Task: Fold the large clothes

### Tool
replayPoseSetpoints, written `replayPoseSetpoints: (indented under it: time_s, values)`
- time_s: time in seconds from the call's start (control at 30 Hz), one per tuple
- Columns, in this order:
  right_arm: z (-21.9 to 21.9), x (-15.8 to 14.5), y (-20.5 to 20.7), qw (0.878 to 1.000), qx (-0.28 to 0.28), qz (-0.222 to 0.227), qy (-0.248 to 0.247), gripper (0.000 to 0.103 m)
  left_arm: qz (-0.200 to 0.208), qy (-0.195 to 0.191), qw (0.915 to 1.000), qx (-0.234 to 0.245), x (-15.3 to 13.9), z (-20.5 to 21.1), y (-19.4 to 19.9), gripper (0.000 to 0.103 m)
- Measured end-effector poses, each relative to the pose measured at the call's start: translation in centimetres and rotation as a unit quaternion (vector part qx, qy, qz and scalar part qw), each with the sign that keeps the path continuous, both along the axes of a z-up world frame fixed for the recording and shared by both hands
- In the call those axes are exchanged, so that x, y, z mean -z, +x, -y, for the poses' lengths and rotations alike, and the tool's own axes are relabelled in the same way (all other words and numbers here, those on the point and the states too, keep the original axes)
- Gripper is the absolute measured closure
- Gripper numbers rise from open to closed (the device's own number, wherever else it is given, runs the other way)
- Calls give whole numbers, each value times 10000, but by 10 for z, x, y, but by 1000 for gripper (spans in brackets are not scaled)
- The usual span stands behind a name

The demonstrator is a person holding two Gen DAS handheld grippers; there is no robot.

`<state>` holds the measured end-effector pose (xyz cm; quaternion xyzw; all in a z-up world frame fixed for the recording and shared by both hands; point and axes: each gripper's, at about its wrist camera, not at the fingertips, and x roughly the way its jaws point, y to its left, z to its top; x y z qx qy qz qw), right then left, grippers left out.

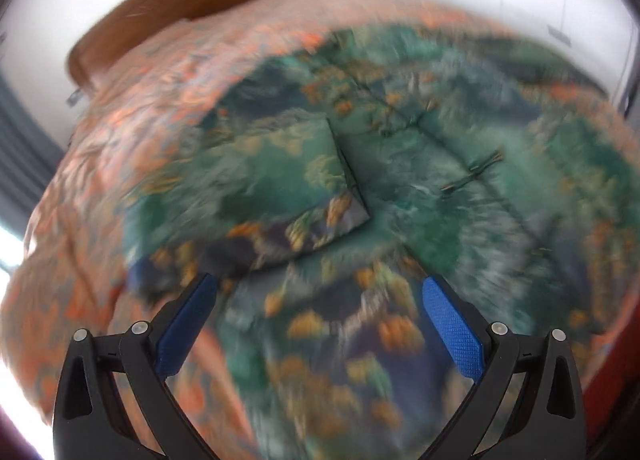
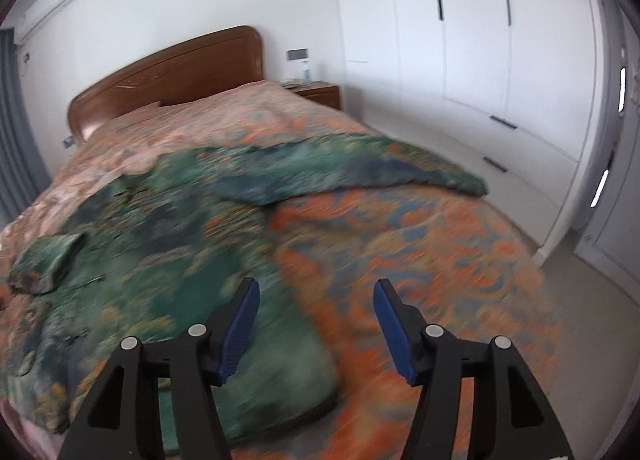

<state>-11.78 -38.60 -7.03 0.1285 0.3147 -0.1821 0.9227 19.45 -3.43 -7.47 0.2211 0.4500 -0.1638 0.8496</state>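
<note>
A large green patterned garment (image 1: 400,180) with orange and blue patches lies spread on the bed; it also shows in the right wrist view (image 2: 168,220). One part is folded over near its middle (image 1: 304,196), and a sleeve (image 2: 400,176) stretches to the right. My left gripper (image 1: 318,286) is open and empty, just above the garment's near part. My right gripper (image 2: 316,288) is open and empty, above the garment's right edge where it meets the bedspread. Both views are blurred by motion.
The bed is covered by an orange-pink patterned bedspread (image 2: 420,252) with a brown wooden headboard (image 2: 168,76). A wooden nightstand (image 2: 320,94) stands beside it. White wardrobe doors (image 2: 480,40) fill the right wall, with floor (image 2: 592,300) between them and the bed.
</note>
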Motion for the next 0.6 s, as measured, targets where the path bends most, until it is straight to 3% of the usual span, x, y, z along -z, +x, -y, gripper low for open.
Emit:
replayPoseSetpoints:
  time_s: [0.1,0.17,0.23,0.3,0.37,0.5,0.6]
  values:
    - [-27,4,-10,9995,-122,26,288,42,-270,159,9995,2,30,16,36,1]
    - [-40,4,-13,9991,-204,20,359,42,-471,124,9985,-240,45,16,56,4]
    - [-55,3,-19,9991,-312,-2,286,42,-628,-155,9965,-523,48,4,70,26]
    - [-66,-4,-30,9991,-391,32,146,42,-801,-646,9916,-779,41,-12,75,86]
    - [-71,-9,-35,9990,-446,73,19,42,-697,-999,9875,-1005,24,-30,72,89]
    - [-83,-16,-39,9980,-557,162,-260,42,-120,-1531,9743,-1650,-33,-96,55,89]
    - [-89,-17,-34,9975,-650,201,-200,42,273,-1597,9625,-2177,-69,-154,43,91]
